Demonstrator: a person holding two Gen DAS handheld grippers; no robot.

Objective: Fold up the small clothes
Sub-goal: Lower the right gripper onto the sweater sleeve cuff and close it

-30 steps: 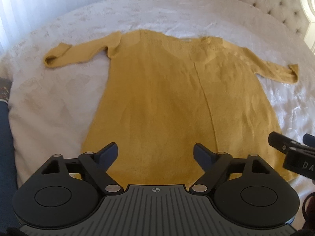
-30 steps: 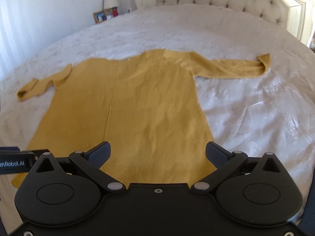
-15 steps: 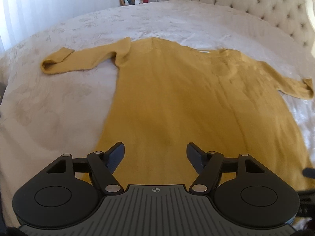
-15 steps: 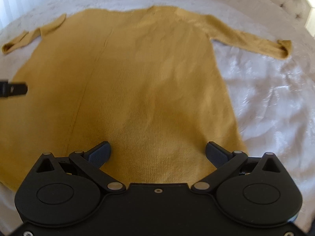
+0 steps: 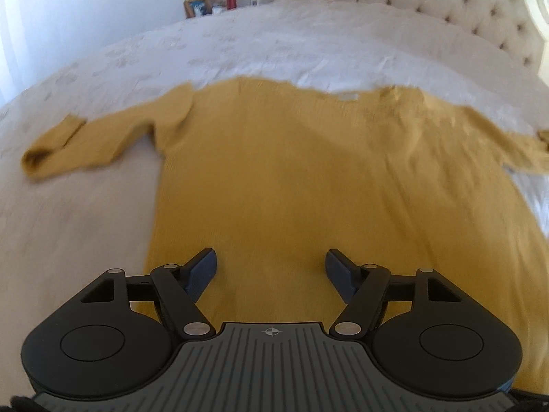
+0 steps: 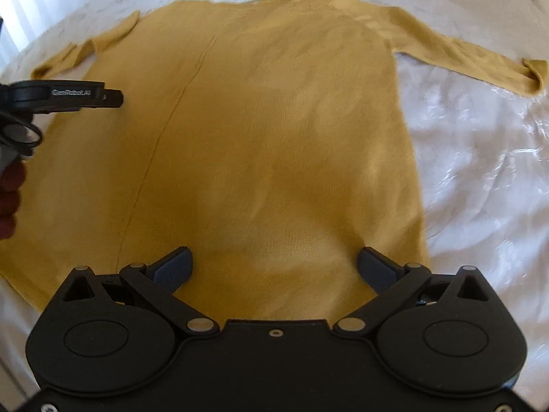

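Both grippers are closing in lower over the sweater (image 5: 291, 171), lying flat on the bed (image 5: 274, 34). The left gripper (image 5: 271, 267) is gaping narrower than before and the right gripper (image 6: 274, 264) wide, both empty. They are nearing the hem, so I reckon folding is just starting.

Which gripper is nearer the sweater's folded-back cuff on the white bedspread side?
Right. The right gripper hovers over the hem on the cuff's side of the sweater; the left gripper is over the opposite edge.

A mustard-yellow knit sweater (image 5: 308, 189) lay flat and unfolded on the bed, sleeves spread sideways, neckline toward the headboard edge.
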